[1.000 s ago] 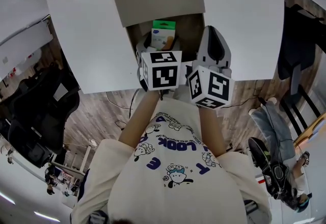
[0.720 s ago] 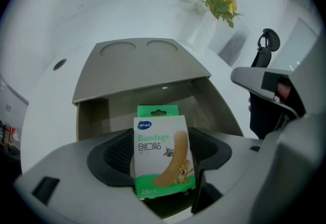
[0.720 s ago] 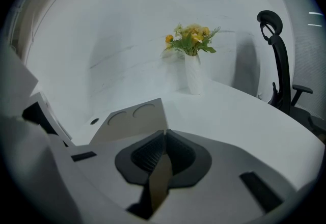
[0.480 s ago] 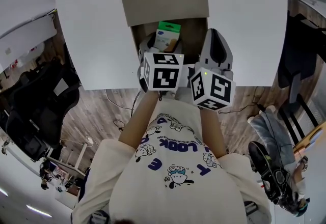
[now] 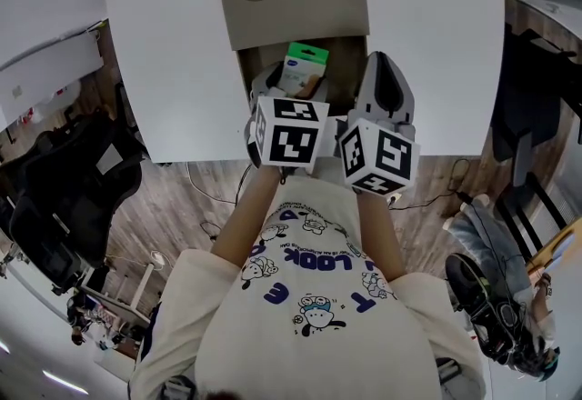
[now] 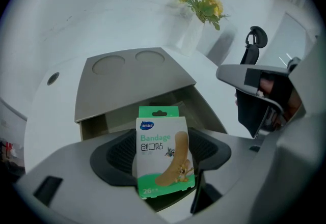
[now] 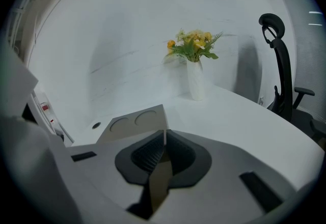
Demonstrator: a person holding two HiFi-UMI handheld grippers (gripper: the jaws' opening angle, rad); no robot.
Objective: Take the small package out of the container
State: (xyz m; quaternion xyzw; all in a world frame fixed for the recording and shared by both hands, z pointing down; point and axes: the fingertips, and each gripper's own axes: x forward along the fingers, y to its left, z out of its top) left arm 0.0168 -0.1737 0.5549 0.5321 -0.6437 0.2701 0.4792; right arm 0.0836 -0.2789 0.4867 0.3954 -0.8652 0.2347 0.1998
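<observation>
Left gripper view showed the left gripper (image 6: 163, 159), its jaws pinching a small green-and-white bandage package (image 6: 160, 131) upright at the mouth of a brown cardboard box (image 6: 127, 80) on a white tabletop (image 6: 46, 111). Right gripper view showed the right gripper (image 7: 164, 149) pressed onto a thin wall of that box, apparently steadying it. A clean lift probably called for a firm pinch, a straight rise and clearing the rim before moving aside.
</observation>
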